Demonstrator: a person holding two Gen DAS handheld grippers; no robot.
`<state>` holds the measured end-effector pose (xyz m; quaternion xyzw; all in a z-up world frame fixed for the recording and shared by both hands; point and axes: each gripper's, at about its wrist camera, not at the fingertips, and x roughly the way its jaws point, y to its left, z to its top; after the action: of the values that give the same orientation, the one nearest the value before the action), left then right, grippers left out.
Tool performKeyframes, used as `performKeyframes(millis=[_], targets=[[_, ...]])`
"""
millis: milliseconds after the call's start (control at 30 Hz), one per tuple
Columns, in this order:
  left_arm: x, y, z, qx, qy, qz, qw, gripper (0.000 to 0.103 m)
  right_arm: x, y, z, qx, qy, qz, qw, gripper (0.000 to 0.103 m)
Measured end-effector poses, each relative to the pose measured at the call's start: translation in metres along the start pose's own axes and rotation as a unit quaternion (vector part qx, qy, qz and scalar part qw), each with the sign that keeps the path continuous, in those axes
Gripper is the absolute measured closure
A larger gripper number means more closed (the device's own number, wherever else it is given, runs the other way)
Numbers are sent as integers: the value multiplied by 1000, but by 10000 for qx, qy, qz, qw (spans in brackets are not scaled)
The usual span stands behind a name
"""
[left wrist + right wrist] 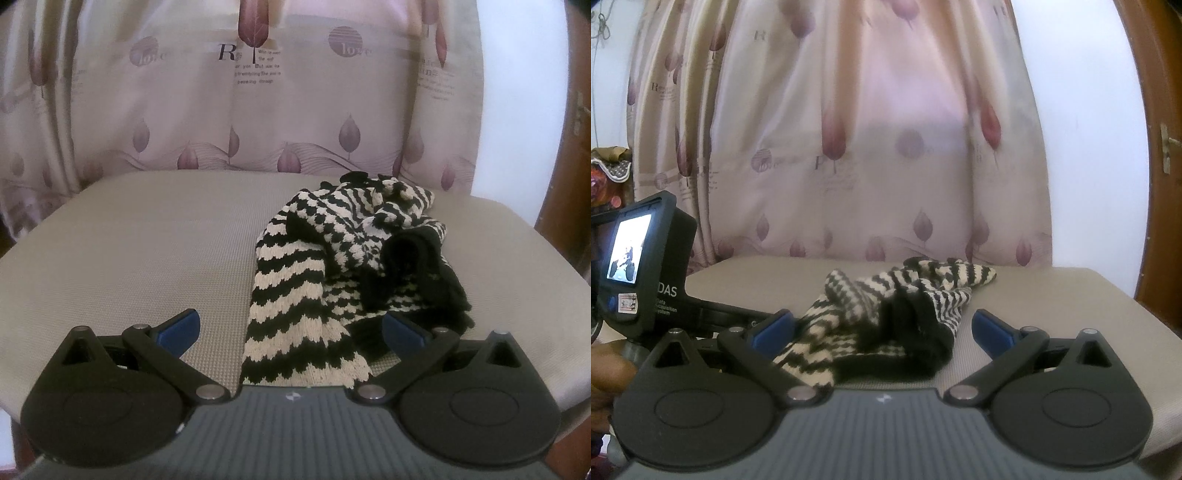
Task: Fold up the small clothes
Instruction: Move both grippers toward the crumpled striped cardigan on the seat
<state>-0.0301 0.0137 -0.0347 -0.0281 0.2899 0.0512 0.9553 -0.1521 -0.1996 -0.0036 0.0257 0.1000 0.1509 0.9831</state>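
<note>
A small black-and-cream striped knit garment (332,273) lies crumpled on a beige cushioned surface (140,258), right of centre in the left wrist view. My left gripper (291,330) is open, its blue-padded fingers either side of the garment's near edge, holding nothing. In the right wrist view the same garment (886,317) lies just ahead of my right gripper (884,326), which is open and empty, with the garment's near folds between its fingers. The left gripper's body with a lit screen (639,266) shows at the left of that view.
A pink curtain with leaf prints (258,110) hangs right behind the surface. A white wall (1089,147) and a brown wooden door with a handle (1167,147) stand to the right. The surface's far edge meets the curtain.
</note>
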Motion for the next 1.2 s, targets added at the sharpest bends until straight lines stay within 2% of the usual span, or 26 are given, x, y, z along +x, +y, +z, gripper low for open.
performKeyframes(millis=[1200], targets=[[12, 1, -8, 80, 203, 13, 9998, 0, 5, 1, -5, -12, 182, 162, 9997, 0]])
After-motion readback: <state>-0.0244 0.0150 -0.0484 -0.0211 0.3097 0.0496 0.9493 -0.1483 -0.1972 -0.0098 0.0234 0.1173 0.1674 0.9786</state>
